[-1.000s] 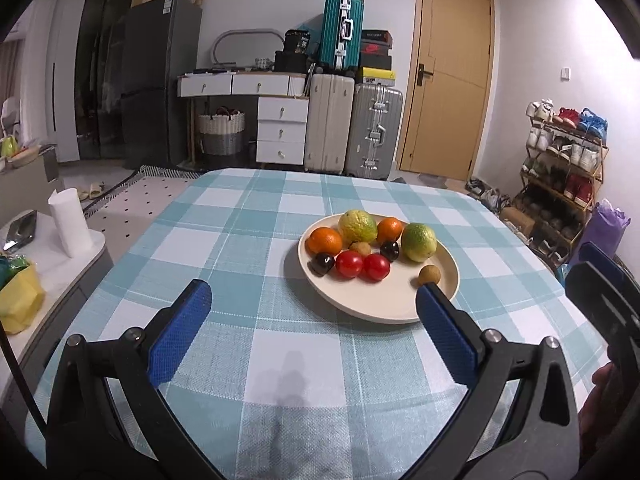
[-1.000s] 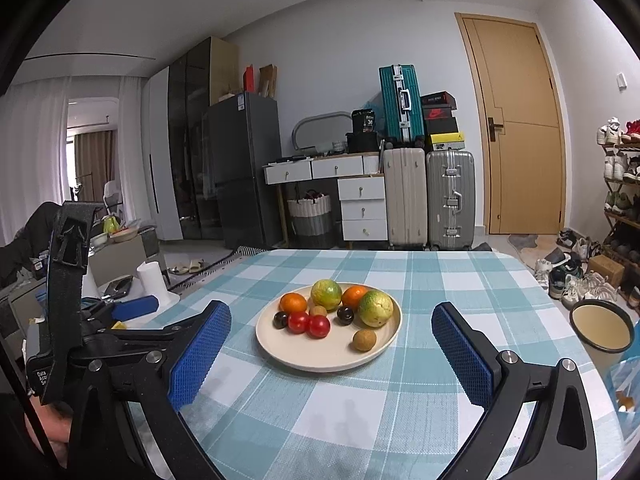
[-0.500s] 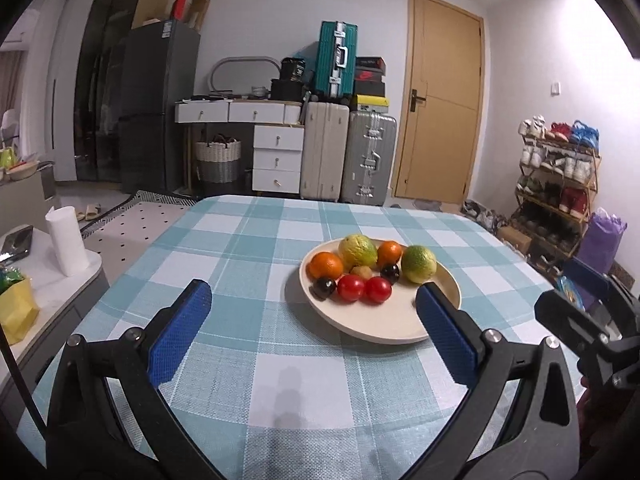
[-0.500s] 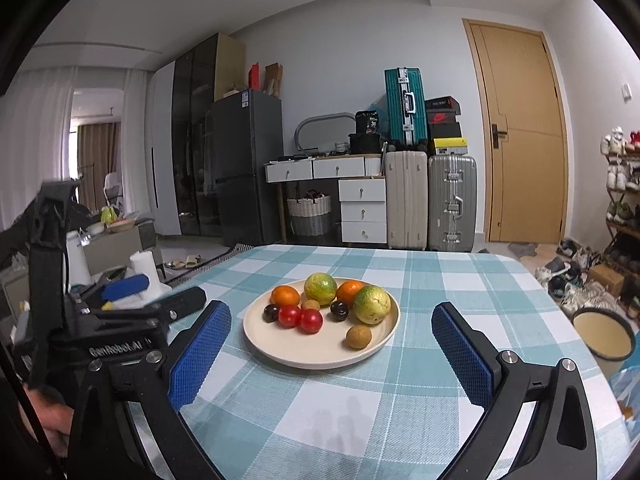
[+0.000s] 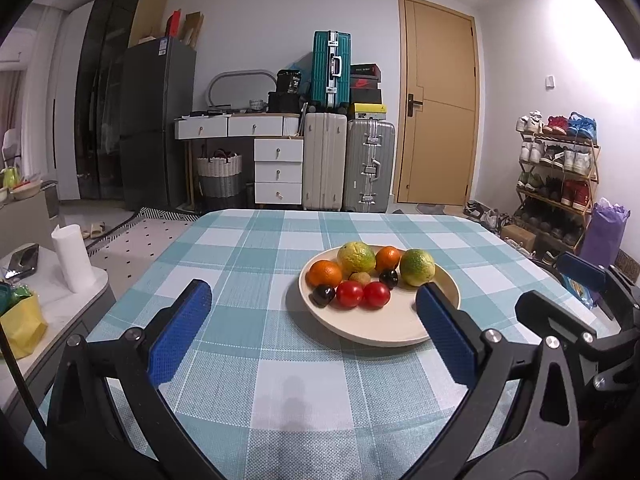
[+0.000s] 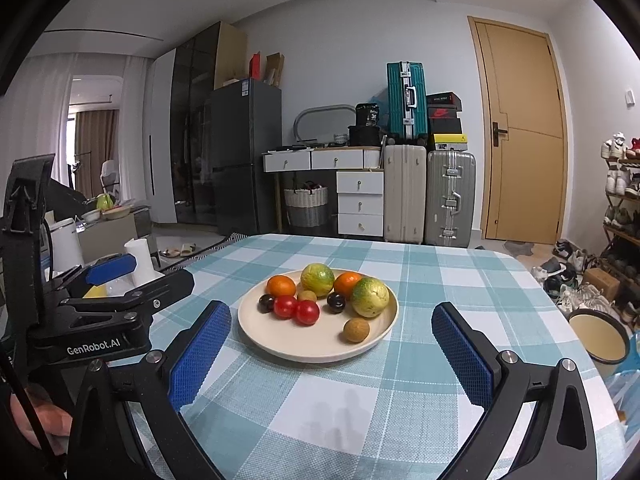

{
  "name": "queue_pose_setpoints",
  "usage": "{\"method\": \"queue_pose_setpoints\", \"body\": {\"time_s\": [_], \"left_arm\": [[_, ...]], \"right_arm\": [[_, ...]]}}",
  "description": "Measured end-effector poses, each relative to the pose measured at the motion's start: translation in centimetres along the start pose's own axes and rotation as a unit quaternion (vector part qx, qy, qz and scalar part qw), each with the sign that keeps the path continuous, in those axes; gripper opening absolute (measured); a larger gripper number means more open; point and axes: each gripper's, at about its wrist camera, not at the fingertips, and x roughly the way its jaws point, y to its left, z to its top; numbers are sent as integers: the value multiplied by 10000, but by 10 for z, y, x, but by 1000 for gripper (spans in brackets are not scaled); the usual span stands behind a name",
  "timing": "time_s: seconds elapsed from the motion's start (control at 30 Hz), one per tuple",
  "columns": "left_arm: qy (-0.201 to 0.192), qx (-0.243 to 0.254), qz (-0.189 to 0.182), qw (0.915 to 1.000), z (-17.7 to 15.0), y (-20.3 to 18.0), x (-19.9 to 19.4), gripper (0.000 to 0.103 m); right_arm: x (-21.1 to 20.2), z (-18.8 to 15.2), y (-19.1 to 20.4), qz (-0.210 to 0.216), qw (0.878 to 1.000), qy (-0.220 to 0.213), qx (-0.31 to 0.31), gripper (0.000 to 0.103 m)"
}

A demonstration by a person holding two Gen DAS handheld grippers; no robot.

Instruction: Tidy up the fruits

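right wrist, fruit plate point(image 6: 256, 342) just beyond spread right tool point(image 6: 332, 344)

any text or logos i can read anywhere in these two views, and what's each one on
"GenRobot.AI": on the left gripper body, right wrist view.
"36" or "30", unclear: on the black bag atop the desk.
Swoosh logo, no words: red shoebox.
Fridge sticker and yellow box label: too small to read.

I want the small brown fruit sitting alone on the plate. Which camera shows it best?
Right wrist view: the small brown fruit lies in full sight near the plate front rim. In the left wrist view, that gripper's own finger hides it.
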Motion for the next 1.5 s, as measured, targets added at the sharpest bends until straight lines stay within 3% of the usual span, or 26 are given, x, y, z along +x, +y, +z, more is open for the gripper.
{"method": "queue_pose_setpoints", "body": {"time_s": [1.5], "left_arm": [[25,-13,7,10000,-4,0,1,102]], "right_arm": [[-1,0,2,-6,10000,-9,-40,103]]}}
